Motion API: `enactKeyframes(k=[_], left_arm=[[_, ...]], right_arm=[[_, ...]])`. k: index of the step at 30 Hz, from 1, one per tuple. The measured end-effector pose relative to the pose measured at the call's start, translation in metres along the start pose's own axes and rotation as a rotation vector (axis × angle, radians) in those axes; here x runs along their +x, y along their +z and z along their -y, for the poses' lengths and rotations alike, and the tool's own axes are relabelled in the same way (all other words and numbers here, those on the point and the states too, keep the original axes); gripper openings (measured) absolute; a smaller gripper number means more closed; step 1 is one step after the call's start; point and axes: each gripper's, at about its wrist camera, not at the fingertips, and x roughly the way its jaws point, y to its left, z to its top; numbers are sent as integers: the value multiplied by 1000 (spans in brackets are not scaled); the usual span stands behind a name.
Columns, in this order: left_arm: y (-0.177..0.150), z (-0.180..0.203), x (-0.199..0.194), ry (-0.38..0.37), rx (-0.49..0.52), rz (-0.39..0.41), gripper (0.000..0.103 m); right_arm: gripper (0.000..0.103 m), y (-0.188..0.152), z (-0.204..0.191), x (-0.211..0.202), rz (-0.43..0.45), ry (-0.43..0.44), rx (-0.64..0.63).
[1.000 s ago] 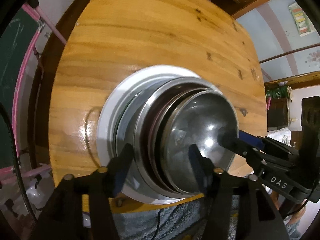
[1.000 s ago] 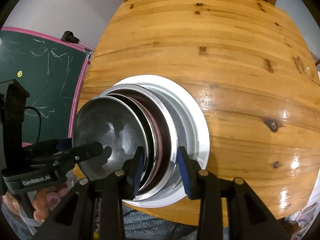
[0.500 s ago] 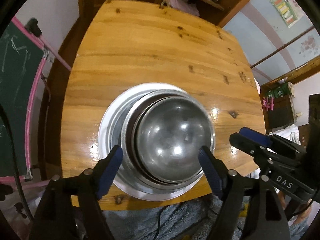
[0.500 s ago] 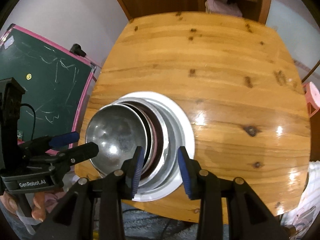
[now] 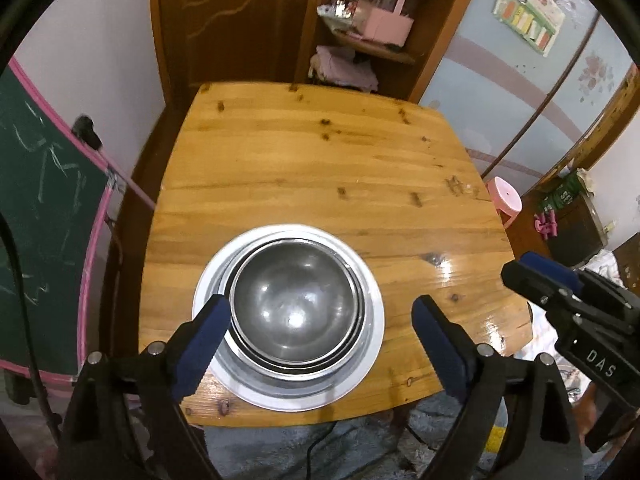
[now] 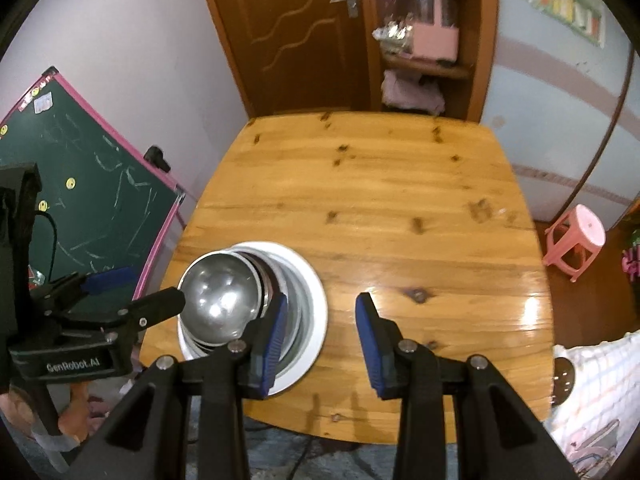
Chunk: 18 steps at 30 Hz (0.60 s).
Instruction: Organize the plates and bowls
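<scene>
A steel bowl (image 5: 294, 306) sits on top of a nested stack of steel dishes, on a white plate (image 5: 370, 280), near the front edge of the wooden table (image 5: 320, 168). My left gripper (image 5: 322, 346) is open and empty, raised above the stack. My right gripper (image 6: 322, 340) is open and empty, raised over the table just right of the stack. In the right wrist view the bowl (image 6: 220, 300) and white plate (image 6: 316, 300) lie at lower left, with the left gripper (image 6: 132, 292) beside them. The right gripper (image 5: 540, 272) shows at the right of the left wrist view.
A green chalkboard (image 6: 92, 200) with a pink frame leans left of the table. A pink stool (image 6: 576, 236) stands at the right. A wooden door (image 6: 296, 28) and a shelf with a pink box (image 6: 434, 38) are behind the table.
Both grippers let go of the stack, opened wide and pulled up and back from it. The steel bowl now sits level in the stack instead of tilted.
</scene>
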Motion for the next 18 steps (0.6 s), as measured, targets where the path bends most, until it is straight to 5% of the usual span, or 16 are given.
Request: enactKeyframes(k=[11,18], left_arm=[[-14,41,-50,113,15,172,100],[-27,56,-71,153,22,256,102]], right_arm=[[37,-13,9,-36,116,-40,25],[55,-23,15,-59,208,-61,65]])
